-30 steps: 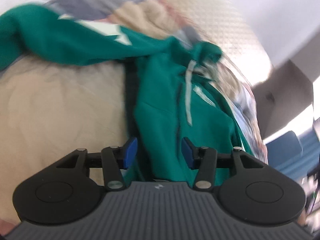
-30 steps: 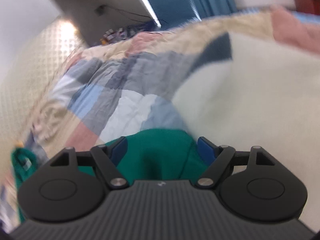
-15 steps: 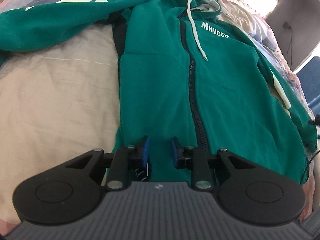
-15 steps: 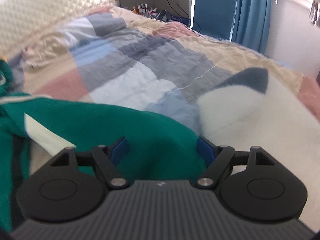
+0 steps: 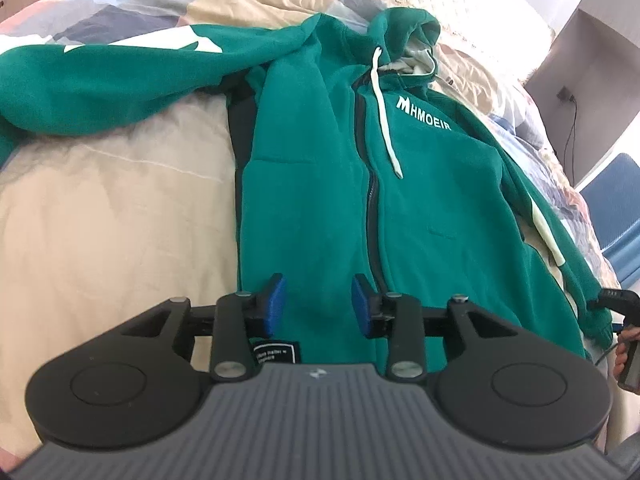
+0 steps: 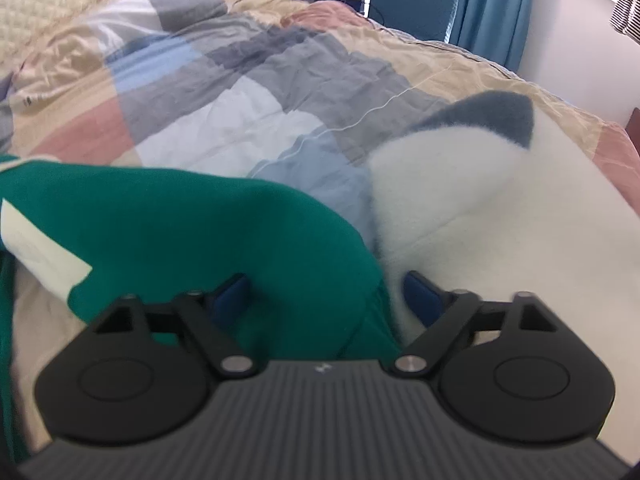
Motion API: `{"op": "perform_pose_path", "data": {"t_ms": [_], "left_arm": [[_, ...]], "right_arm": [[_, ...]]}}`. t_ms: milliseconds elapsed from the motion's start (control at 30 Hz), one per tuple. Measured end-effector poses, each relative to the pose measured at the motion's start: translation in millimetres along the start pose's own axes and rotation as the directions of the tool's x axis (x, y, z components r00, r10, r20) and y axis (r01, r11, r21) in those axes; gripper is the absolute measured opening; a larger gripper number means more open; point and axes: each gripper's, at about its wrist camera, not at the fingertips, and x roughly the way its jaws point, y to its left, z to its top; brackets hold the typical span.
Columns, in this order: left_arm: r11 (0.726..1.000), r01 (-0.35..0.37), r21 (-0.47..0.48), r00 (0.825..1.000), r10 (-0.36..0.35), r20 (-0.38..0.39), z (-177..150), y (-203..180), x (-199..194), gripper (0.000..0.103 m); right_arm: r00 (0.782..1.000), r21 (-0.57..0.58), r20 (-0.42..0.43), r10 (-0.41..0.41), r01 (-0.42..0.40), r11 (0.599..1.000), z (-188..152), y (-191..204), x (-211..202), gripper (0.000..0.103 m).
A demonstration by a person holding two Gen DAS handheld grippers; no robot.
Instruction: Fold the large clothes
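Hoodie (image 5: 420,200), green and zipped, lies front-up on the bed's quilt (image 5: 100,220) and fills the centre of the left wrist view, hood toward the top edge. We read this flat, spread layout as preparation for folding: the body is smoothed and nothing is folded over yet.

At upper left, one sleeve (image 5: 100,76) stretches out sideways across the quilt. At lower centre, the left gripper (image 5: 316,302) sits over the hem, just left of the zip; its jaws are opening, green cloth lies between them, and the pads do not appear to press on it. A black label shows just below its left pad. At far right, the other sleeve runs down the hoodie's edge to a cuff, where part of a hand (image 5: 628,352) is cut off by the frame.

In the right wrist view, that sleeve end (image 6: 200,240) fills the lower left. The right gripper (image 6: 328,296) straddles it, jaws wide and closing slightly; we see no pinch. A white fleece (image 6: 500,220) lies at right. The cuff itself is hidden behind the gripper body.
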Motion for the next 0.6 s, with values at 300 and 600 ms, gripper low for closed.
{"op": "perform_pose_path", "data": {"t_ms": [300, 600], "left_arm": [[1.000, 0.011, -0.013, 1.000, -0.011, 0.017, 1, 2, -2, 0.042], [0.999, 0.034, -0.033, 0.998, -0.032, 0.047, 4, 6, -10, 0.043]], "right_arm": [[0.966, 0.246, 0.021, 0.257, -0.254, 0.935, 9, -24, -45, 0.026], [0.792, 0.283, 0.180, 0.583, -0.610, 0.740, 61, -2, -163, 0.026]]}}
